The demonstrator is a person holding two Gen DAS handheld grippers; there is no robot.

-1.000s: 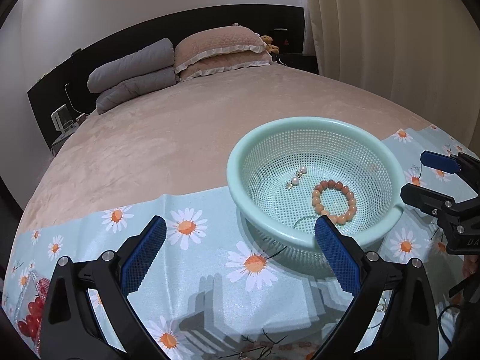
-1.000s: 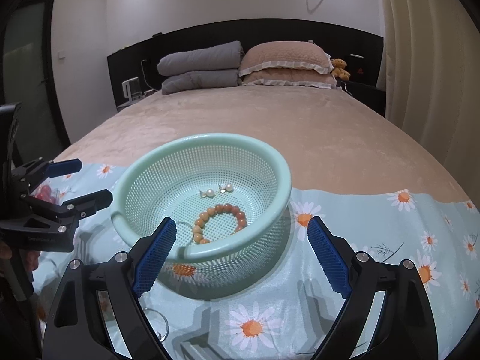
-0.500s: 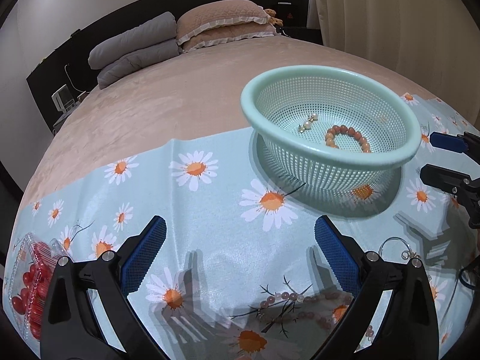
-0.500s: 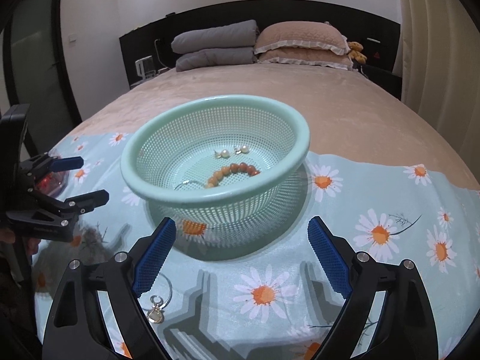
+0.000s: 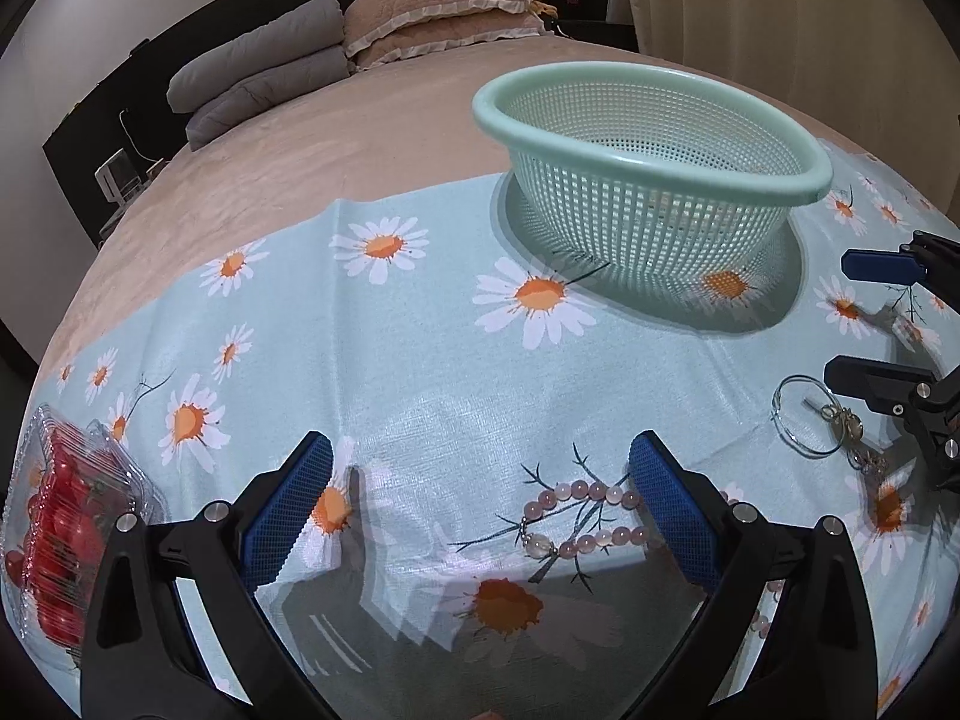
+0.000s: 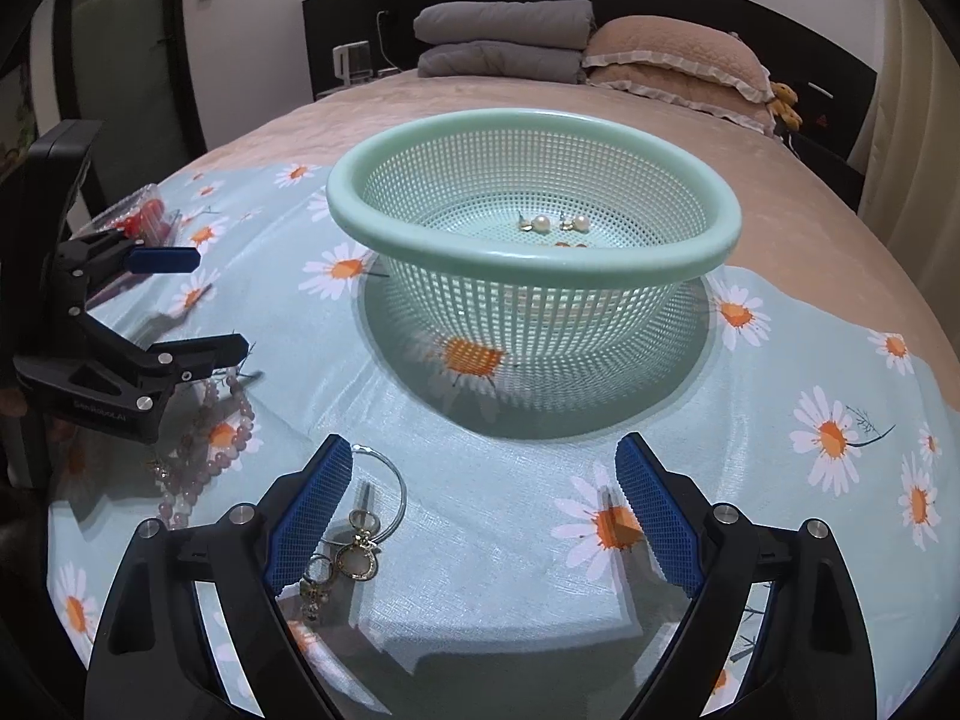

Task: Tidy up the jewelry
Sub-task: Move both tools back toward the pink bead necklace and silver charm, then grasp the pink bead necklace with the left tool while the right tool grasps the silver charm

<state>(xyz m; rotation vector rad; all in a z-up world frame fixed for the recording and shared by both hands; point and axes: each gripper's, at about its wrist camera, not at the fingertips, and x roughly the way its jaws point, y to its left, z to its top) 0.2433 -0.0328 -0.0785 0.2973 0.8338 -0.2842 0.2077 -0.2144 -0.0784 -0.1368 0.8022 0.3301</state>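
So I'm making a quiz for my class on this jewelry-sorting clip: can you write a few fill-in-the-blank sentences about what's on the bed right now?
1. The two pearl earrings lie inside the mint-green ____.
2. The pink bead bracelet lies on the ____-printed cloth.
3. The right hand-held gripper holds ____.
4. The clear box holds ____ fruit.

Missing words: basket; daisy; nothing; red

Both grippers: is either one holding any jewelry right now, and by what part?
Nothing is held. The left gripper stands open over the pink bead bracelet; the right gripper stands open beside the thin silver wire hoop.
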